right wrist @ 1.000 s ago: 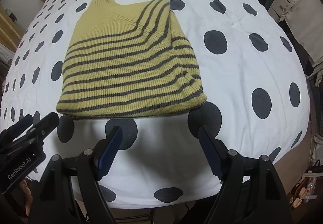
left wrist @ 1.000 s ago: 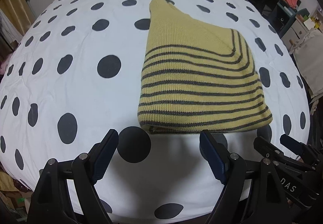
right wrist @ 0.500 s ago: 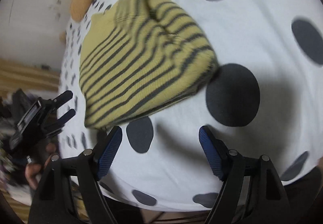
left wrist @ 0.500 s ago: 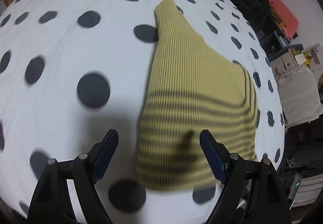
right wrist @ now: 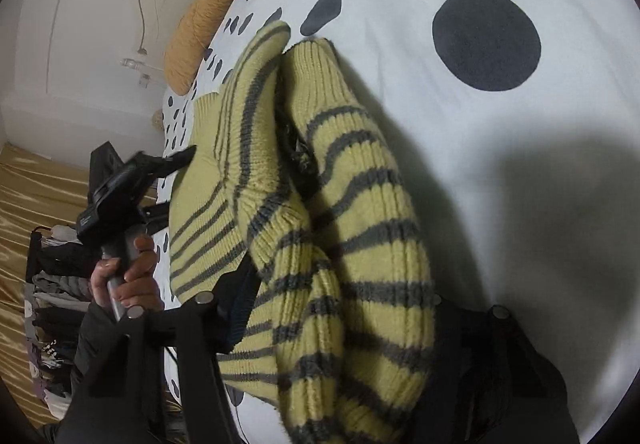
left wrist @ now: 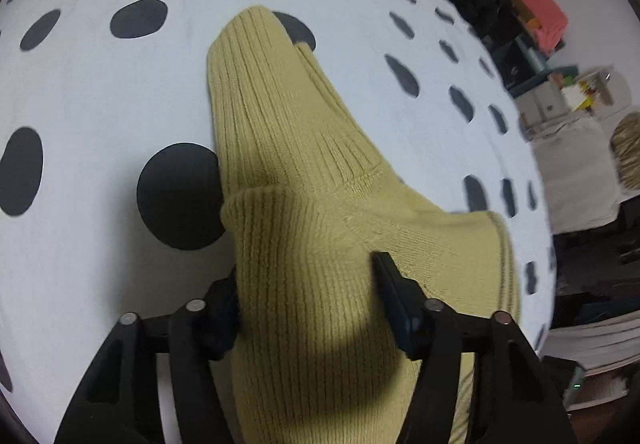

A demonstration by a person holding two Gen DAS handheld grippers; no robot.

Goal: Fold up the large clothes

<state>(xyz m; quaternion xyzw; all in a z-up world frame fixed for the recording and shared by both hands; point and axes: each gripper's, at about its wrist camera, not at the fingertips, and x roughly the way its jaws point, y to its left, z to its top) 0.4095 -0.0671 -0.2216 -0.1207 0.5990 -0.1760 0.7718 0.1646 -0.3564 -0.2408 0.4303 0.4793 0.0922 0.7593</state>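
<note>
The left tool (left wrist: pixel 308 296) pinches the plain near edge of the yellow ribbed knit sweater with grey stripes (left wrist: pixel 304 180); the right tool (right wrist: pixel 340 324) pinches its striped folds. The sweater drapes across the white bed sheet with black dots (left wrist: pixel 100 92).

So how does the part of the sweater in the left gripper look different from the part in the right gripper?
The sweater fabric between the left gripper fingers is plain yellow ribbing; the fabric in the right gripper carries dark grey stripes. The left side shows one smooth layer with a folded-over flap, while the right shows two thick rolled folds side by side. Both are the same knit, lying on the polka-dot bedsheet.
</note>
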